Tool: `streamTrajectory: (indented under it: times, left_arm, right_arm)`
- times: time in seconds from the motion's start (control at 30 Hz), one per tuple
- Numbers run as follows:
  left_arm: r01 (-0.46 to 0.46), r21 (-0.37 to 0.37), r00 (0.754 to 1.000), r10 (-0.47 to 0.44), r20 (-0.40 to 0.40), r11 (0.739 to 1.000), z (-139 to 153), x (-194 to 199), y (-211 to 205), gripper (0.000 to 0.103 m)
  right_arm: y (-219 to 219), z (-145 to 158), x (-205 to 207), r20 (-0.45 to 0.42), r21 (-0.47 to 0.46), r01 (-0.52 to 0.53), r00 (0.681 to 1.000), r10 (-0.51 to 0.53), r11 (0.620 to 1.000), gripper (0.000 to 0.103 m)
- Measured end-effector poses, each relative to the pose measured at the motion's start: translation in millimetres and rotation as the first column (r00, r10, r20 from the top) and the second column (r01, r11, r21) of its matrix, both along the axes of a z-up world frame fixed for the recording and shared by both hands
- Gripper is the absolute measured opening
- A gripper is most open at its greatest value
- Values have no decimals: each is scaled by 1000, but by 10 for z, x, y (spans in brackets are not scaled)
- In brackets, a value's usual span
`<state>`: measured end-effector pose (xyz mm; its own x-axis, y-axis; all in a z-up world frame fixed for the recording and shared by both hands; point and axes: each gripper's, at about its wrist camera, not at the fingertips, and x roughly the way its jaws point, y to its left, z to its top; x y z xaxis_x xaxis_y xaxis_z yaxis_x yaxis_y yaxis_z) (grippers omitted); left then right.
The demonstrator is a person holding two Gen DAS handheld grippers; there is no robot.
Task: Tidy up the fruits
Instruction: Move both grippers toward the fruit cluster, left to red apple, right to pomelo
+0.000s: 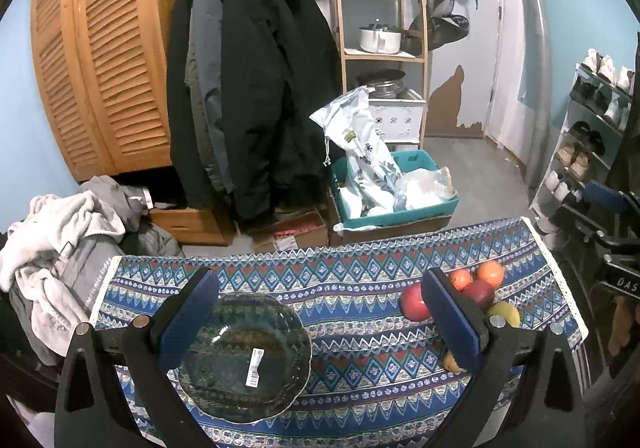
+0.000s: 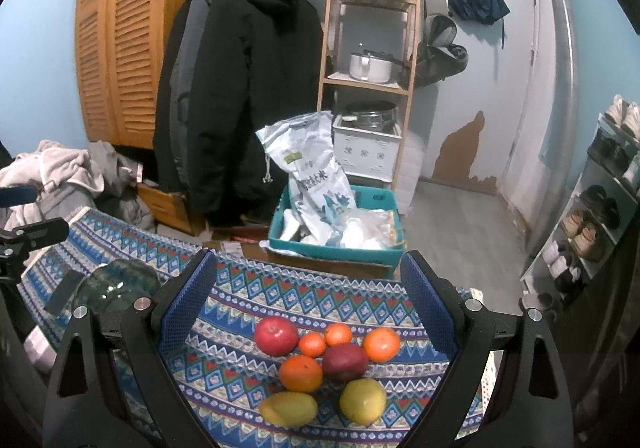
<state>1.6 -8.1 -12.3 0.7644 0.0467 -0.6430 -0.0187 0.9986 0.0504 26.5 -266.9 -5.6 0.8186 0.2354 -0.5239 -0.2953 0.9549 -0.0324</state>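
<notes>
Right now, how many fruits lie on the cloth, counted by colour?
Red fruits: 2, the apple and the dark red fruit
Orange fruits: 4, the first
Yellow fruits: 2, the first
Total: 8, none yet on the glass plate.

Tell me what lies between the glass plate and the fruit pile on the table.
Nothing but bare patterned tablecloth. The left wrist view shows it best: the glass plate sits left, the fruit pile right, with only cloth between them.
</notes>
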Motion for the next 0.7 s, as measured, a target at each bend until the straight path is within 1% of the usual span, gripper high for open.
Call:
streamTrajectory:
  times: [0.27,0.4,0.53,0.6,0.67,0.7]
  left_arm:
    - [27,5,1000,-27,-6,1000,-64,42,-67,102]
    - [54,18,998,-53,-35,998,-129,134,-143,102]
    - [85,15,995,-84,-54,996,-164,217,-205,102]
    - [97,15,993,-96,-64,995,-190,268,-244,102]
    - [114,-7,989,-114,-92,993,-238,330,-273,102]
    - [122,-31,986,-125,-114,992,-278,379,-284,102]
  right_arm:
    - [-71,-44,44,-23,-13,22,999,-22,1000,91]
    - [-138,-135,115,-65,-22,34,997,-36,999,91]
    - [-233,-230,168,-91,-40,64,994,-67,997,91]
    - [-282,-286,208,-118,-47,74,990,-79,996,91]
    - [-345,-364,245,-152,-40,78,985,-83,996,91]
    - [-367,-394,262,-165,-38,80,983,-85,996,91]
